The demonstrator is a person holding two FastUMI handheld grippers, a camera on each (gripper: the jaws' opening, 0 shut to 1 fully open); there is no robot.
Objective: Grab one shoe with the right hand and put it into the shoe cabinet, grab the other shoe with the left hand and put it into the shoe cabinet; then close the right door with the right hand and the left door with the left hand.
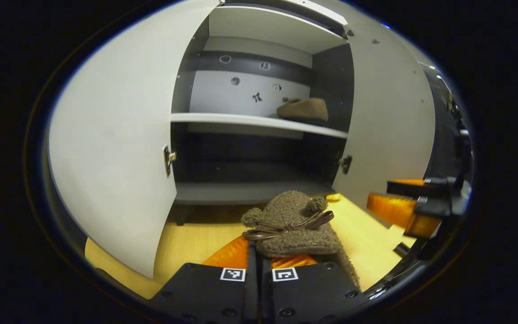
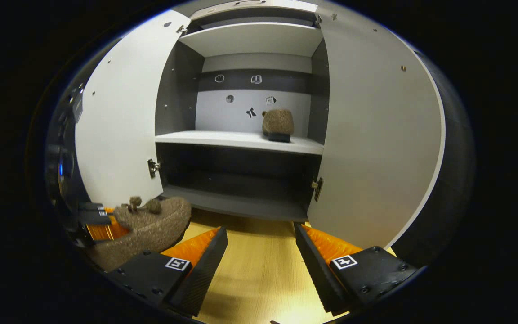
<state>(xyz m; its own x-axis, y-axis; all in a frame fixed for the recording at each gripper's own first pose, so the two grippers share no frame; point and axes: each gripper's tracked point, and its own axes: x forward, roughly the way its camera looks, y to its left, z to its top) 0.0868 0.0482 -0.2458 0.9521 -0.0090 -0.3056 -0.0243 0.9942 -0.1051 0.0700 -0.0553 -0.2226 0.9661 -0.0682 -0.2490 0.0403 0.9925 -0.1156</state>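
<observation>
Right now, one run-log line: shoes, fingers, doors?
first shoe: on cabinet shelf | second shoe: in left gripper fingers, outside cabinet | right gripper: open, empty | both doors: open

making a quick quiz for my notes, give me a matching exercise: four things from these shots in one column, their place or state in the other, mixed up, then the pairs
Things
1. shoe with bow
2. other shoe
3. right gripper
4. cabinet doors

Places or states
a. both swung open
b. resting on the middle shelf of the shoe cabinet
c. fingers spread apart over the wooden floor, holding nothing
d. pinched between the fingers of the left gripper

Pairs: 1-d, 2-b, 3-c, 4-a
</observation>
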